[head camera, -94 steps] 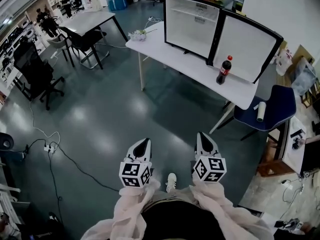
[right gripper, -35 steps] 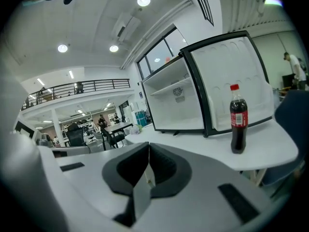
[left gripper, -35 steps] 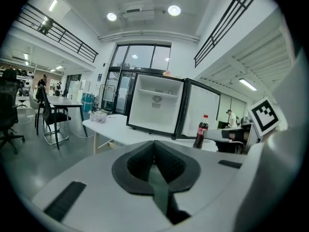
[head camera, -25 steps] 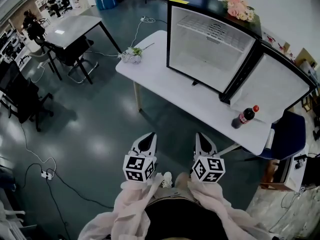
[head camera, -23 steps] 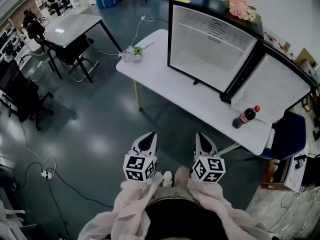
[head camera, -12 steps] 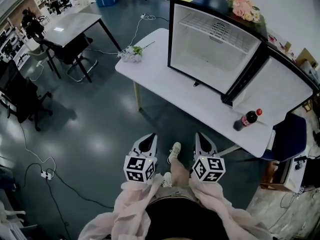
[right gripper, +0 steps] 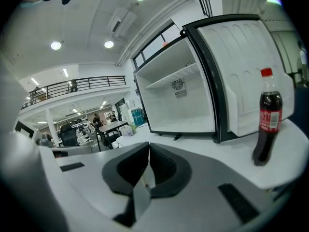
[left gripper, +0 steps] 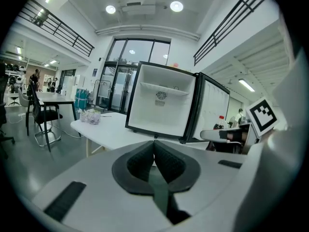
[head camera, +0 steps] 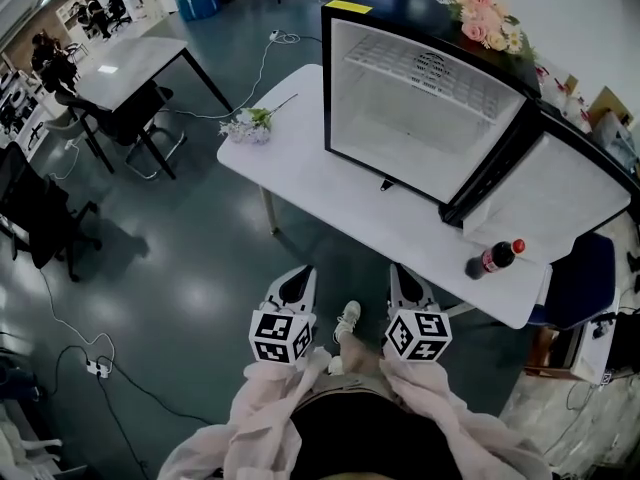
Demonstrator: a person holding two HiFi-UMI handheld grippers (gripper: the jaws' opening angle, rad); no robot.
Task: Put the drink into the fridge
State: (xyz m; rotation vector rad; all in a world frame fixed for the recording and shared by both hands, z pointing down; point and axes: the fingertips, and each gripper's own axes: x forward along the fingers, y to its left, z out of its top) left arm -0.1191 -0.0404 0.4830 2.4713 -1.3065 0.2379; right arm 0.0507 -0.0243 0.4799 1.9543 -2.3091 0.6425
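Red-capped drink (head camera: 494, 258) stands upright on the worktop (head camera: 320, 183) beside the open fridge (head camera: 420, 108), ahead and right of your right gripper (head camera: 401, 273); it and your left gripper (head camera: 291, 284) are closed, empty.

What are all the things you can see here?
fridge: one, black outside, white inside, door open, on the table
table: one, white, middle of the room
drink bottle: one, dark with a red cap, standing on the table by the open door
pink flowers: one bunch, pink, on top of the fridge
small bouquet: one, pale and green, on the table's left end
blue chair: one, blue, beside the table's right end
shoe: one, white, on the floor
left claw: one, white and black, shut, empty
right claw: one, white and black, shut, empty
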